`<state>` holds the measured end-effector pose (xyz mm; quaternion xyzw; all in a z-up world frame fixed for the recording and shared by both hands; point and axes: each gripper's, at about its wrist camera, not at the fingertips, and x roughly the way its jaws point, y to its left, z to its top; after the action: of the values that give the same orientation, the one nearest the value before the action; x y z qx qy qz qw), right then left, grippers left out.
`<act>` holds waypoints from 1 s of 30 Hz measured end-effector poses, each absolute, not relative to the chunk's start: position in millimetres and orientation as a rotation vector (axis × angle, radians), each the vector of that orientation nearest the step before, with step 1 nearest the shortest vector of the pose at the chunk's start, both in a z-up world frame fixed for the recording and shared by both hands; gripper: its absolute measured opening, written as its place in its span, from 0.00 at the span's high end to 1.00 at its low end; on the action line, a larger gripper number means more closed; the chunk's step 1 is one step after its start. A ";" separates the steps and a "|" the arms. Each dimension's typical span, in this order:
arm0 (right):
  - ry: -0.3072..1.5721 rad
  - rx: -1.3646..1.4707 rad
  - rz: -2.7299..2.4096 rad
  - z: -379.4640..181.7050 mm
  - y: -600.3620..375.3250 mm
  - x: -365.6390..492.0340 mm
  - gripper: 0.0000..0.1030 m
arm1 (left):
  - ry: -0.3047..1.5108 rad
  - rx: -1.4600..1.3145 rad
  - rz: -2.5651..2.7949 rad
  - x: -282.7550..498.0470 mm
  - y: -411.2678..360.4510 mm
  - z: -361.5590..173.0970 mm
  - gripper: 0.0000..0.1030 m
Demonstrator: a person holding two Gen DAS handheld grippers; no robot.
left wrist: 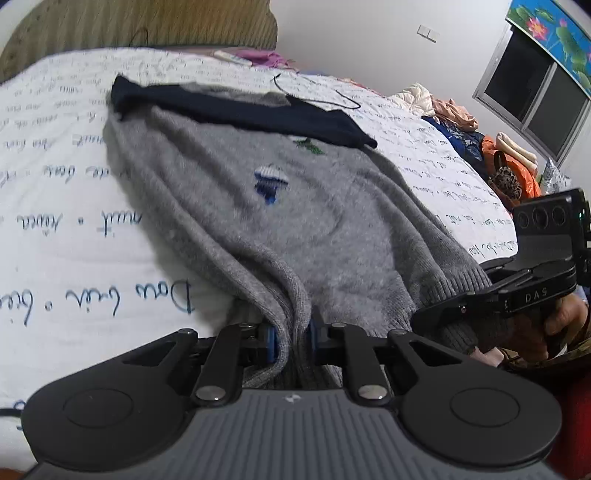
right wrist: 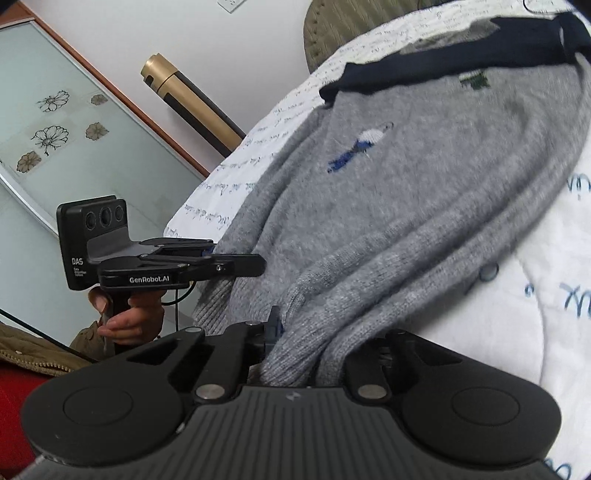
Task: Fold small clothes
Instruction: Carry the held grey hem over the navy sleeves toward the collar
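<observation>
A grey knitted sweater [left wrist: 314, 229] with a navy band [left wrist: 236, 107] at its far end and a small blue-and-white motif [left wrist: 269, 182] lies lengthwise on the bed. In the left wrist view my left gripper [left wrist: 291, 338] is shut on a bunched fold of its near hem, with cloth pinched between the blue pads [left wrist: 271, 341]. My right gripper [left wrist: 428, 317] bites the hem's right corner. From the right wrist the sweater [right wrist: 424, 192] runs away from me, and my right gripper [right wrist: 295, 347] is shut on a thick fold. My left gripper [right wrist: 255, 264] holds the hem's other corner.
The bed has a white sheet [left wrist: 74, 229] printed with blue handwriting, and a headboard [left wrist: 140, 26] beyond it. A thin black cord [left wrist: 317, 94] lies past the sweater. Piled clothes [left wrist: 461, 122] fill the bed's right side under a window [left wrist: 535, 92]. A gold cylinder [right wrist: 192, 103] leans beside a flowered glass door [right wrist: 55, 129].
</observation>
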<state>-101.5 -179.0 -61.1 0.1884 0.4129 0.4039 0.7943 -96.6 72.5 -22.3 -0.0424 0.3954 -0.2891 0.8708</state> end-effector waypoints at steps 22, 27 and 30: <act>0.681 0.400 0.745 -16.8 -211.9 -27.5 0.84 | 0.638 -0.087 -0.527 -30.5 51.0 42.9 0.85; 0.662 0.419 0.718 -16.6 -219.2 -10.7 0.84 | 0.645 -0.051 -0.493 -15.1 43.4 42.8 0.85; 0.660 0.444 0.677 -16.5 -224.2 0.0 0.84 | 0.650 -0.028 -0.468 -6.0 38.6 43.1 0.85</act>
<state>0.0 -224.2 -16.5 0.2119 0.3151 0.3235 0.8667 -6.0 38.6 43.1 -0.0135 0.3164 -0.2276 0.9208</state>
